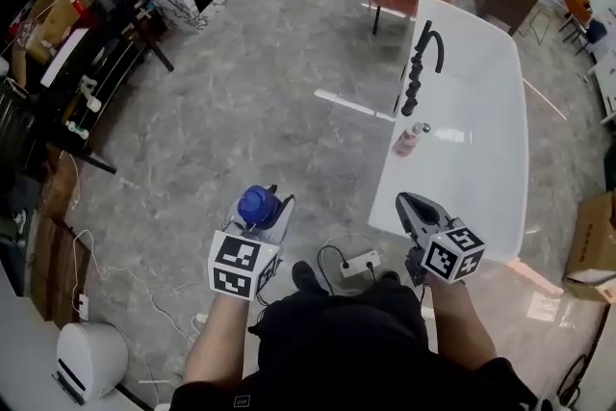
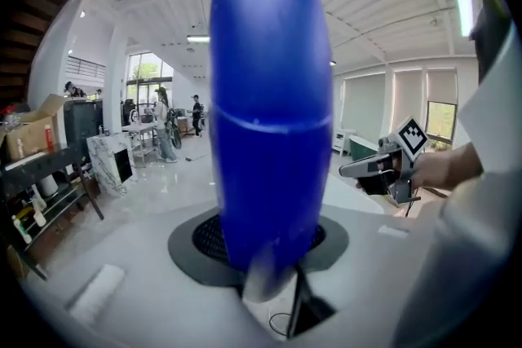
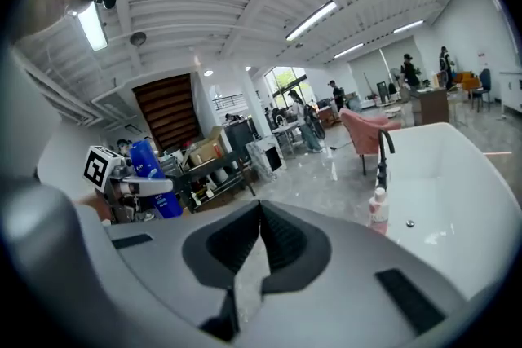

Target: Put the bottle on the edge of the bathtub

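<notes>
A: Where is the blue bottle?

B: The blue bottle (image 2: 269, 94) sits roughly upright between the jaws of the left gripper (image 1: 272, 213), which pinch it from both sides. It hangs over the grey floor (image 1: 250, 101), well apart from the tub (image 1: 481, 101).

A: And the other claw?

B: The right gripper (image 3: 259, 212) has its jaws pressed together with nothing between them. It is held near the tub's near end.

A: Anything on the tub's edge?

B: A pink bottle (image 1: 410, 140) is on the rim, just beside the black tap (image 1: 422, 63).
</notes>
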Motion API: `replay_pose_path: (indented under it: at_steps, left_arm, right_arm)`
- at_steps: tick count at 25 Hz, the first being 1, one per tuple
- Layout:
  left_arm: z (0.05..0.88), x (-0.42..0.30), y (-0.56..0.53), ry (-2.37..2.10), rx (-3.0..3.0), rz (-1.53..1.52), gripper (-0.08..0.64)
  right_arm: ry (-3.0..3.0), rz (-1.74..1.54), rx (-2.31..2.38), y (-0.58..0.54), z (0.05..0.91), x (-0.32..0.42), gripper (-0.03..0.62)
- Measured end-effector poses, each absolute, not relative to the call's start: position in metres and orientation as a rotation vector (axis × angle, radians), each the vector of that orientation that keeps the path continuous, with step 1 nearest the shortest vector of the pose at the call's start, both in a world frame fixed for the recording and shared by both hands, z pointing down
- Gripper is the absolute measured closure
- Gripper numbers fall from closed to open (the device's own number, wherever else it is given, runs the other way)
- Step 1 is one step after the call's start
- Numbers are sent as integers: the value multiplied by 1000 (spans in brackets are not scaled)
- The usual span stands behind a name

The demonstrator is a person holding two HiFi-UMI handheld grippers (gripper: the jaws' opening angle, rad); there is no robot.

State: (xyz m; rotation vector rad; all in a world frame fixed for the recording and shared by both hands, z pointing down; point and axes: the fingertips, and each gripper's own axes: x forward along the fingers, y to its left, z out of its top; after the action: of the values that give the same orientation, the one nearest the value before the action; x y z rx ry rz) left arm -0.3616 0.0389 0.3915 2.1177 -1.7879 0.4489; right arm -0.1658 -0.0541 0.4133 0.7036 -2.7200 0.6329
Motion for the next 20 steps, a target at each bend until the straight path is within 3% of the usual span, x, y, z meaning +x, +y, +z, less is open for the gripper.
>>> replay_pose_path:
  at_steps: [11, 20]
  left_arm:
    - [377, -279, -16, -1532, 2352, 490, 419]
    - [386, -176, -42, -1478, 2329, 445, 419]
  right_arm:
    - [-2709, 714, 1042, -67, 401, -72, 580]
    - [-2723, 781, 956, -74, 420, 11, 580]
